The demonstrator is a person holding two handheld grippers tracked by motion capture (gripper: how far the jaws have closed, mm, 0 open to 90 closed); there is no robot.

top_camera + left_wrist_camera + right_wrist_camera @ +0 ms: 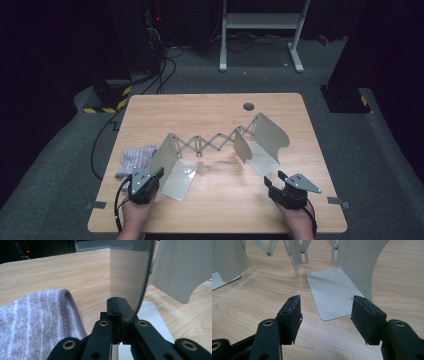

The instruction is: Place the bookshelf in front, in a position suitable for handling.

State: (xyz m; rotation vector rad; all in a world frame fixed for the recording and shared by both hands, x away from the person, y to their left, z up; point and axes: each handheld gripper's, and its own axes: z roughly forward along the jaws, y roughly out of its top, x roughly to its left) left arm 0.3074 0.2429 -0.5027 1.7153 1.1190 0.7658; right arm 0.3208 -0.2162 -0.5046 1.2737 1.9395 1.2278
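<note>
Left gripper [119,305]: fingers clamped on the bookend's left plate [130,277], towel [32,320] beside.
Right gripper [325,315]: fingers apart, right base plate [332,295] just ahead, ungripped.
Risk: thin plate may slip; one-sided pull could skew the scissor links [212,141].

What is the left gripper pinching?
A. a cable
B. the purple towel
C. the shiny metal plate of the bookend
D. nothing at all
C: in the left gripper view the left gripper has its jaws shut on the edge of the upright metal plate, while the towel lies beside it, untouched.
</note>
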